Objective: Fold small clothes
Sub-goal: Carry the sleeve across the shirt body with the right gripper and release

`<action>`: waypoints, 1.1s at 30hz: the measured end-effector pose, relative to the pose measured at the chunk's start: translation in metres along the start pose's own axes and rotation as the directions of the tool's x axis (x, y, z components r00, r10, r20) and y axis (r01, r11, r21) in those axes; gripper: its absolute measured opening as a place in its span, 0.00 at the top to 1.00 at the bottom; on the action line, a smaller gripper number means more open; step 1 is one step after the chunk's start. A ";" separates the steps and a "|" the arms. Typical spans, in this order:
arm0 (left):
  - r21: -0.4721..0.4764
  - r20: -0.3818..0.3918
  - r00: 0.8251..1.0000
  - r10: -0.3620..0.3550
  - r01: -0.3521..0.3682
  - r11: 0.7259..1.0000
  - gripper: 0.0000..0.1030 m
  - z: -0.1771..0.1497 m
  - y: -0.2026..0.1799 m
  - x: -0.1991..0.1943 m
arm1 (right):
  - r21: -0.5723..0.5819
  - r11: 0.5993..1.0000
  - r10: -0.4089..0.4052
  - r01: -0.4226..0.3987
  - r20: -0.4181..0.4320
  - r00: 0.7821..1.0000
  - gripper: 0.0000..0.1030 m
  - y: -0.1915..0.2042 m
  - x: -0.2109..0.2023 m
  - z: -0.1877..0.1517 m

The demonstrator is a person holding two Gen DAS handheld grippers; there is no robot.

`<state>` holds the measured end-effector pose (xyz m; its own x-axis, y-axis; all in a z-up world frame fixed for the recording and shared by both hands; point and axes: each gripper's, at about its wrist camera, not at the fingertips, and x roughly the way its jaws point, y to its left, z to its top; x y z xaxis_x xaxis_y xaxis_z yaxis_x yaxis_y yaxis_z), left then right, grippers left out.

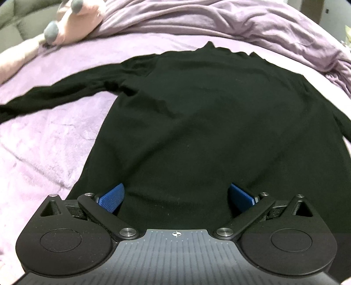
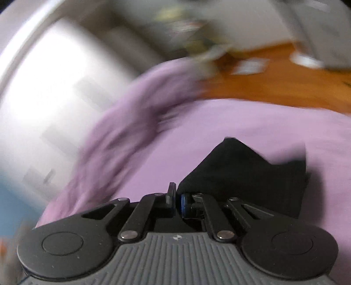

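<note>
A black long-sleeved sweater [image 1: 197, 114] lies flat on a lilac bed cover [image 1: 48, 149], neck away from me, one sleeve [image 1: 54, 96] stretched out to the left. My left gripper [image 1: 175, 195] is open and empty, its blue pads [image 1: 111, 197] spread over the sweater's lower hem. In the blurred right wrist view my right gripper [image 2: 178, 197] is shut on a piece of black cloth [image 2: 245, 171], an end of the sweater, held above the lilac cover [image 2: 263, 122].
A pink plush toy with grey feet [image 1: 74, 19] lies at the far left of the bed. A crumpled lilac blanket [image 1: 219, 24] is bunched behind the sweater. The right wrist view shows a wooden floor [image 2: 285, 83] beyond the bed edge and a pale wall.
</note>
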<state>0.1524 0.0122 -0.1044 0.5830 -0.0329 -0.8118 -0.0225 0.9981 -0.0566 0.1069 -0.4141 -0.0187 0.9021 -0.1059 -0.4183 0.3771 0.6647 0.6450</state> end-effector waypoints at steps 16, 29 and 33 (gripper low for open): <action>-0.264 0.074 0.847 -0.526 0.526 0.809 0.04 0.118 -0.009 0.048 | 0.011 0.993 0.113 -0.119 -0.409 0.906 0.60 0.026 0.053 -0.129; 0.132 -0.010 0.936 -0.352 0.351 0.927 0.29 0.128 -0.108 0.096 | 0.103 0.990 0.131 -0.094 -0.449 0.884 0.60 -0.010 0.064 -0.152; 0.124 0.022 0.935 -0.353 0.348 0.929 0.66 0.134 -0.111 0.100 | 0.107 0.989 0.135 -0.098 -0.441 0.887 0.60 -0.011 0.063 -0.152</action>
<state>0.3218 -0.0954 -0.1013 0.5708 -0.3820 -0.7268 0.2823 0.9225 -0.2631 0.1278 -0.3153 -0.1493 0.7588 0.3224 -0.5660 0.3073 0.5889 0.7475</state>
